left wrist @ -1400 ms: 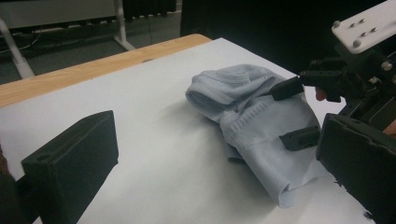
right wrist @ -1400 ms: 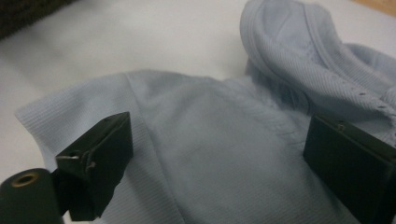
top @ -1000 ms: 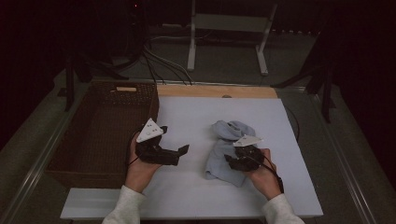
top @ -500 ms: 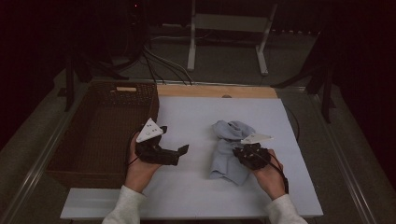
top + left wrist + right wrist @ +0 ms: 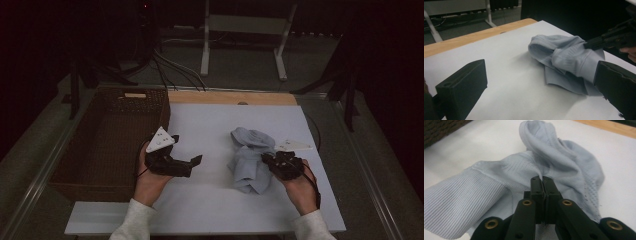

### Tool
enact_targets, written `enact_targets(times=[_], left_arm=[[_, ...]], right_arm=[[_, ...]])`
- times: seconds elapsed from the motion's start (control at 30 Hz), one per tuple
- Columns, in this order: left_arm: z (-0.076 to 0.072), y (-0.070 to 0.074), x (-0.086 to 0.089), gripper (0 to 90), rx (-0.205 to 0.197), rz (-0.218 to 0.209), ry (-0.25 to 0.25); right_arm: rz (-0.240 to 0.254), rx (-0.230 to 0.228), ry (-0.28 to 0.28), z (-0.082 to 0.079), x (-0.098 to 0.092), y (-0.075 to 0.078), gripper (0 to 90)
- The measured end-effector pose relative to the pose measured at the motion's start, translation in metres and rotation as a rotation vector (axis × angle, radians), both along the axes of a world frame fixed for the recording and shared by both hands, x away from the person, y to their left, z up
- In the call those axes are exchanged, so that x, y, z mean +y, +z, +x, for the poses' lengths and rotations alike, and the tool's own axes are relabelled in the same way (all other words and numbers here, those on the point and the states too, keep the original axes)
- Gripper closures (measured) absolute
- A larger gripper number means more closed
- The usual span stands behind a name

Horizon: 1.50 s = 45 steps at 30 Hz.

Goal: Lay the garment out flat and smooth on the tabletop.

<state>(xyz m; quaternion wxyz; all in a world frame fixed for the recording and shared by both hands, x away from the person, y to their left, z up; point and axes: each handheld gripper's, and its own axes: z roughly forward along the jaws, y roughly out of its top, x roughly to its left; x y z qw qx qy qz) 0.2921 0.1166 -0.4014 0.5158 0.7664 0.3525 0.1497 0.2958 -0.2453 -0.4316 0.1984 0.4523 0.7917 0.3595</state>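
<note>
Now, at the white table top [image 5: 210, 200]: a pale blue sock [image 5: 250, 160] crumpled right of centre, one ribbed cuff folded over the rest, well apart from the brown wicker basket [image 5: 107, 145] at the left edge. Right gripper [image 5: 272, 161] at the sock's right side, jaws pressed together with a pinch of the fabric caught between the tips, having just been closing on it. Seen along those jaws in the right gripper view: sock [image 5: 529, 170] bunched up ahead, cloth gathered into a ridge exactly where the right gripper [image 5: 543, 181] bites, ribbed cuff spreading to the lower left, mesh-like toe part to the right. Left gripper [image 5: 192, 162] resting to the left of the sock, clear of it, jaws wide apart and holding nothing, grey three-cornered plate on top tilted toward the basket. From the left gripper view: sock [image 5: 564, 57] lying ahead between the two spread jaws without touching either, the right gripper [image 5: 596, 43] reaching in from the right edge onto the cloth. Strip of bare wood [image 5: 230, 97] along the far side of the white table top.
</note>
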Motion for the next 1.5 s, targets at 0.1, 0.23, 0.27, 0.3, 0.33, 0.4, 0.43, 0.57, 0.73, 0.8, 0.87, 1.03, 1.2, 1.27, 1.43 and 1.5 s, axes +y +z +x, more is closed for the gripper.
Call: enact_targets(times=[0.1, 0.23, 0.27, 0.3, 0.33, 0.4, 0.43, 0.57, 0.73, 0.8, 0.87, 1.03, 1.2, 1.27, 1.43, 1.5], left_arm=[[0.000, 0.000, 0.000, 0.0, 0.000, 0.000, -0.001], [0.000, 0.000, 0.000, 0.0, -0.001, 0.000, 0.000], [0.000, 0.000, 0.000, 0.0, -0.001, 0.000, 0.000], [0.000, 0.000, 0.000, 0.0, -0.001, -0.001, 0.000], [0.000, 0.000, 0.000, 0.0, 0.000, -0.001, 0.000], [0.000, 0.000, 0.000, 0.0, -0.001, -0.002, 0.000], [0.000, 0.000, 0.000, 0.0, -0.001, -0.002, -0.001], [0.000, 0.001, 0.001, 0.0, -0.003, -0.005, 0.002], [-0.001, 0.001, 0.000, 0.0, -0.003, -0.002, -0.001], [-0.001, 0.001, 0.000, 0.0, -0.003, -0.002, -0.001], [-0.001, 0.001, 0.000, 0.0, -0.003, -0.004, 0.000], [-0.001, 0.002, 0.001, 0.0, -0.003, -0.005, 0.001], [-0.001, 0.002, 0.000, 0.0, -0.006, -0.005, -0.003], [-0.001, 0.002, 0.000, 0.0, -0.006, -0.008, 0.000], [-0.001, 0.002, 0.000, 0.0, -0.005, -0.006, -0.001], [-0.001, 0.002, 0.000, 0.0, -0.006, -0.006, -0.001]], right_arm=[[0.006, -0.006, -0.013, -0.001, -0.004, 0.003, 88.8], [0.026, -0.017, -0.035, -0.003, -0.014, 0.010, 88.8], [0.031, -0.019, -0.041, -0.003, -0.016, 0.012, 88.8], [0.035, -0.021, -0.049, -0.003, -0.017, 0.013, 88.8], [0.039, -0.022, -0.051, -0.003, -0.019, 0.014, 88.7], [0.037, -0.027, -0.059, -0.004, -0.023, 0.016, 88.7], [0.028, -0.028, -0.063, -0.004, -0.024, 0.016, 88.7], [0.010, -0.013, -0.069, -0.005, -0.033, 0.014, 88.5], [-0.034, 0.026, -0.070, -0.006, -0.040, 0.002, 88.4], [-0.050, 0.041, -0.070, -0.006, -0.041, -0.003, 88.3], [-0.054, 0.046, -0.070, -0.006, -0.043, -0.005, 88.2], [-0.057, 0.069, -0.060, -0.009, -0.048, -0.010, 86.5], [-0.091, 0.110, -0.055, -0.011, -0.050, -0.020, 87.1], [-0.078, 0.107, -0.064, -0.011, -0.053, -0.020, 82.8], [-0.065, 0.085, -0.083, -0.015, -0.054, -0.015, 66.0], [-0.061, 0.081, -0.087, -0.015, -0.054, -0.014, 60.0]])
